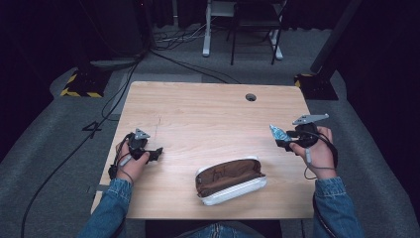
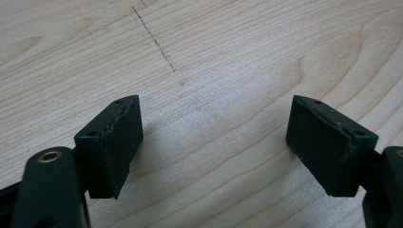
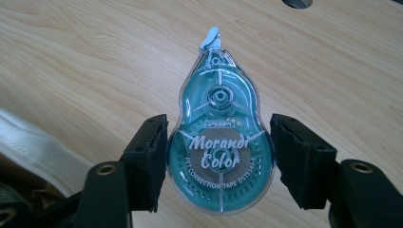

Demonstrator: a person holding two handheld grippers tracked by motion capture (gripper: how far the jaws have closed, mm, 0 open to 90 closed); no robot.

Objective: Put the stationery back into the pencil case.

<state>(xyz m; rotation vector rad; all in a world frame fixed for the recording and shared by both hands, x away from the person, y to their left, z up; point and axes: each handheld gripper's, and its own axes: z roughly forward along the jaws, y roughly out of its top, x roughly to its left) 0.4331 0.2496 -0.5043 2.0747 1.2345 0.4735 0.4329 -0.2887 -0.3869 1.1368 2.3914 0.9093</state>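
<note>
**Correction tape lifted, pouch not yet reached**

A teal correction tape dispenser point(image 3: 220, 142) is gripped between the jaws of the right tongs point(image 3: 219, 159); in the right gripper view both black pads are pressed against the wide, rounded end of its clear shell, and its white tip points away from the tongs, over bare wood. In the high view the same dispenser point(image 1: 278, 133) is seen projecting from the front of the right tongs point(image 1: 283, 139), held clear of the bench point(image 1: 208, 114) rather than resting on it. The pick-up can therefore be judged as done.

The left tongs point(image 2: 214, 142) are released: in the left gripper view the two pads stand wide apart with nothing between them, only wood grain and a faint dotted line lying ahead. In the high view the left tongs point(image 1: 154, 153) are held low near the bench, at the left edge.

A pencil pouch point(image 1: 230, 181), white outside and brown inside, lies open on the bench between the two tongs, nearer to the person than either. Its mouth is seen gaping upward; whether anything is inside cannot be told. A strip of its pale fabric point(image 3: 38, 152) appears just to the left of the right tongs in the right gripper view.

What is left, judging by this arrangement, is most likely the carrying of the dispenser across to the open pouch, its release inside, and perhaps the closing of the pouch, for which the free left tongs would be needed. None of that has been begun.
</note>
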